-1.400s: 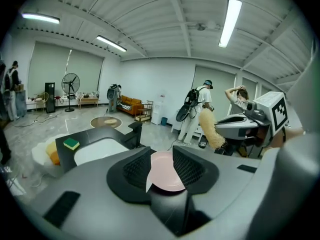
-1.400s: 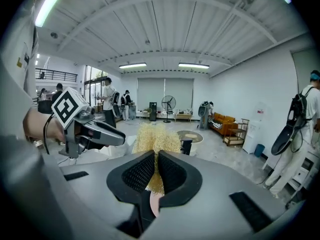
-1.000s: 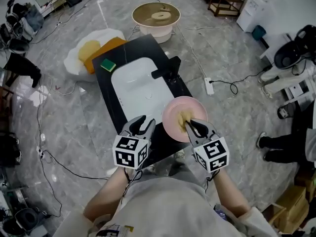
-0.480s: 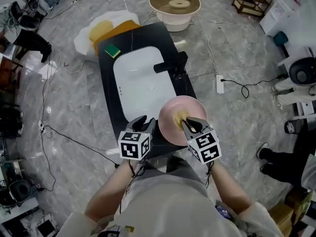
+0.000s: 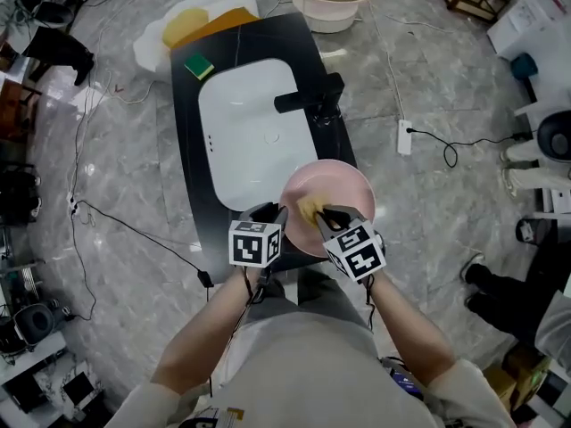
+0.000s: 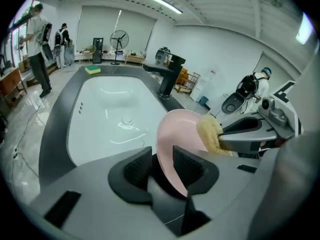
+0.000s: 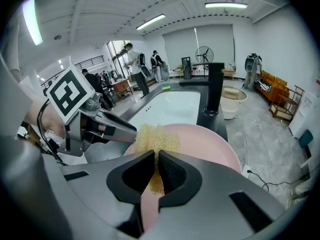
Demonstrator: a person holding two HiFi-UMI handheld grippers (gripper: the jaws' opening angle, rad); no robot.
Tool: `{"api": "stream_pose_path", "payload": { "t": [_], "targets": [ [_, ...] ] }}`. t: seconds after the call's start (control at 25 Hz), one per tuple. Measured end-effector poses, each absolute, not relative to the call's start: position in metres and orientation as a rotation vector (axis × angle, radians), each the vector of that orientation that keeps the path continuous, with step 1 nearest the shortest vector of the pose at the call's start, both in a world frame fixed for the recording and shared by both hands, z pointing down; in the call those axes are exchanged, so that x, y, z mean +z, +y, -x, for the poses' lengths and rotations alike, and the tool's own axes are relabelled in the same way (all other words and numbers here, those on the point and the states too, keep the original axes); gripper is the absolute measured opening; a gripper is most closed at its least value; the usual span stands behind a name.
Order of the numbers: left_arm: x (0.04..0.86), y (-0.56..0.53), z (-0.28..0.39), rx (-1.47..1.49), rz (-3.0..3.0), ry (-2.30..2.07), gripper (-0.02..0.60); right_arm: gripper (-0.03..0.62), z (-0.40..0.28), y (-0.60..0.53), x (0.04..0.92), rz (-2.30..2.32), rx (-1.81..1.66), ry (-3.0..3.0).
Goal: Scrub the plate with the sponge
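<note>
Holding the pink plate (image 5: 346, 188) by its near rim in the left gripper (image 6: 162, 166), jaws clamped on the 2 faces of the edge. Hanging above the near right corner of the black tabletop (image 5: 190, 178), just beside the white sink (image 5: 239, 141), hollow face open to the right gripper (image 7: 156, 171). Pinching the yellow sponge (image 7: 156, 137) there, jaws tight on it, sponge touching the plate's face close to the rim next to the left gripper. Judged mid-scrub. From the sponge, most of the unscrubbed face lying ahead and to the right, away from the clamped edge. Likely calling for strokes that way with the right gripper, the nearer of the 2 to the face.
</note>
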State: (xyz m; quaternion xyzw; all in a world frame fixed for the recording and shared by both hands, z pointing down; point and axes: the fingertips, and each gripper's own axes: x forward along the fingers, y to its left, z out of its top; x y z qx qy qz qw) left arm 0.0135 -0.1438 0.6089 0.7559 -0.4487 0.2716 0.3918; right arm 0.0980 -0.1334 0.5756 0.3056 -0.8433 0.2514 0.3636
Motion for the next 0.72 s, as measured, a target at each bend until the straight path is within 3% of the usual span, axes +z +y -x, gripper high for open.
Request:
{"api": "stream_pose_path", "payload": {
  "t": [0.48,0.6,0.72],
  "targets": [
    [0.645,-0.131,-0.017,0.661,-1.812,-1.097,0.135,0.048,-0.090,-0.117,0.613,-0.717,0.675,-2.110],
    [0.644,-0.134,-0.019,0.619,-1.783,-1.116,0.063,0.048,-0.090,-0.112,0.623,-0.685,0.671,-2.098],
    [0.647,-0.134,-0.022,0.602,-1.781,-1.115,0.052,0.048,-0.094,-0.108,0.630,-0.657,0.676,-2.080]
  ]
}}
